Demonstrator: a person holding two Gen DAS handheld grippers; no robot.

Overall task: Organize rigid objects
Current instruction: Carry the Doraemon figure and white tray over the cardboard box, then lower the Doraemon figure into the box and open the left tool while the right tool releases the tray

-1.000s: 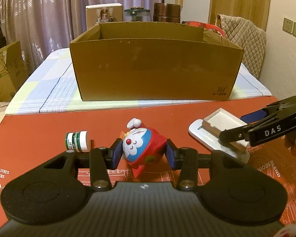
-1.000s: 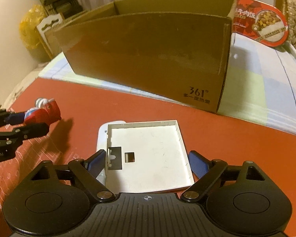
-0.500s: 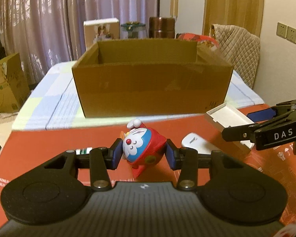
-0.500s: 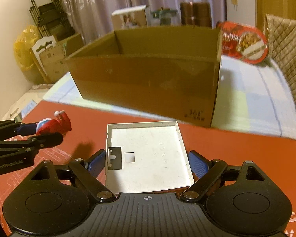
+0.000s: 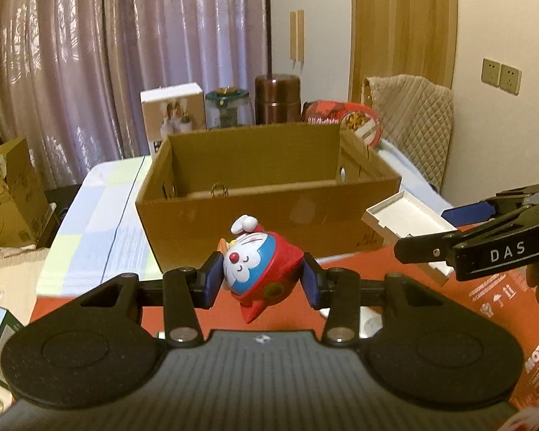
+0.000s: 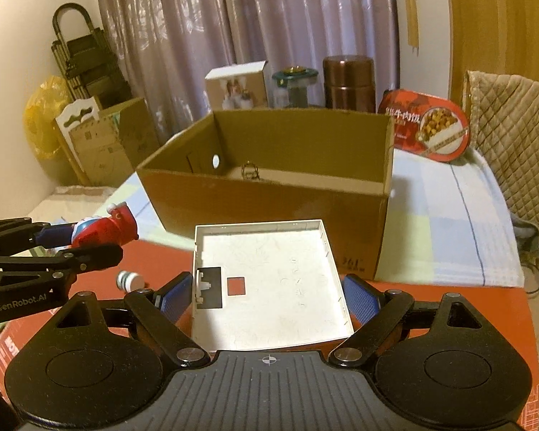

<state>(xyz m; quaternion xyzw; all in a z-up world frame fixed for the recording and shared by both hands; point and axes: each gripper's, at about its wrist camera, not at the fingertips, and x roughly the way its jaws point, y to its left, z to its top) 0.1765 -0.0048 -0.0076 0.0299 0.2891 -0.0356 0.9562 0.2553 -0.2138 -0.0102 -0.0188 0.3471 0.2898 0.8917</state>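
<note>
Currently: left gripper (image 5: 262, 280) clamped on red-blue plastic cat figurine (image 5: 260, 269); right gripper (image 6: 267, 296) spread wide, gripping white square plastic tray (image 6: 269, 283). Open brown cardboard box (image 6: 269, 197) ahead of both. Advice: clear near rim, keep tray level, release low inside.

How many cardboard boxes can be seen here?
2. The open box sits on the table straight ahead; a second cardboard box stands on the floor by the curtain. Others may be hidden.
</note>
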